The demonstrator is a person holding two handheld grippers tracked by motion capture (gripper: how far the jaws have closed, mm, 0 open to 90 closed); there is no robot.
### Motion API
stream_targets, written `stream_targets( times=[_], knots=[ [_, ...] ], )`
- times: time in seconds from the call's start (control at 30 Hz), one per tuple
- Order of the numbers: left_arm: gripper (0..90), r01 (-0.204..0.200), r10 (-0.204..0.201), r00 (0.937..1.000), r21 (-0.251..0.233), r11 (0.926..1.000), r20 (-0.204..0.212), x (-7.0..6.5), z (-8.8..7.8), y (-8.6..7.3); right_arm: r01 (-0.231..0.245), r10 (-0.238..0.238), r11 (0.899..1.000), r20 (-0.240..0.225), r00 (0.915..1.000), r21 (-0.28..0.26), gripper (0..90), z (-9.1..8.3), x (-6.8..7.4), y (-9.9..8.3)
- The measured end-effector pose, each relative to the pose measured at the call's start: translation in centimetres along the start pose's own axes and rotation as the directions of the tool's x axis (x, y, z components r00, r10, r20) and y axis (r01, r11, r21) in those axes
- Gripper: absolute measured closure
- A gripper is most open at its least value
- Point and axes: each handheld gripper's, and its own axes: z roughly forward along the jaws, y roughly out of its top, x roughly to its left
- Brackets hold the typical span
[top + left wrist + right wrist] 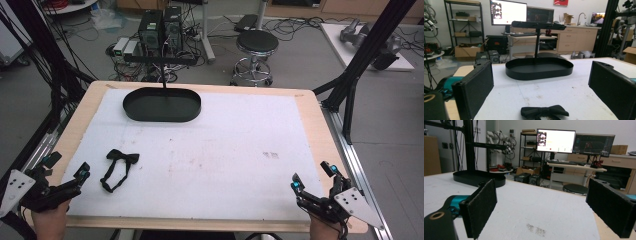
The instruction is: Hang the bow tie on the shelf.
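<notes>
Black bow tie (120,167) laid flat on the tabletop (210,160).
Both claws, left (65,175) and right (312,177), are held spread, empty; the knot should be pinched.

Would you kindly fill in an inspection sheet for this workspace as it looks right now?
Surface: white mat on a wooden table, with faint stains and a small dark mark.
Job's things: black bow tie lying flat near the front left; black oval tray at the back, with a T-shaped stand rising from it.
Clutter: nothing seen on the mat.
Grippers: left tool and right tool both open, holding nothing, at the near corners.
Cables: tangled on the floor behind the table.
Surroundings: round stool, computer towers, monitors, black frame posts.
</notes>
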Motion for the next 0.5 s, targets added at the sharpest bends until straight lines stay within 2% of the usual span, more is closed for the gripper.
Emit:
stream_targets(
  times=[0.17,0.27,0.4,0.5],
  knots=[
    [6.4,-0.005,0.005,1.0,0.005,1.0,0.006,-0.02,-0.18,0.13,0.001,-0.001,1.0,-0.003,1.0,-0.007,9.1,0.11,-0.14,0.08],
    [6.4,-0.006,0.006,0.9997,0.008,0.9999,0.024,-0.07,-0.2,0.4,-0.007,0.007,1.0,-0.01,0.9999,-0.011,9.1,0.23,-0.07,0.15],
    [6.5,-0.017,0.013,0.997,0.046,0.9988,0.076,-0.23,0.14,0.78,0.0,0.0,1.0,-0.016,0.9999,-0.01,9.1,0.21,0.02,0.16],
    [9.2,-0.021,0.008,0.9897,0.092,0.9956,0.143,-0.49,0.64,0.92,-0.003,0.003,1.0,-0.016,0.9999,-0.012,9.1,0.18,0.07,0.17]
  ],
)
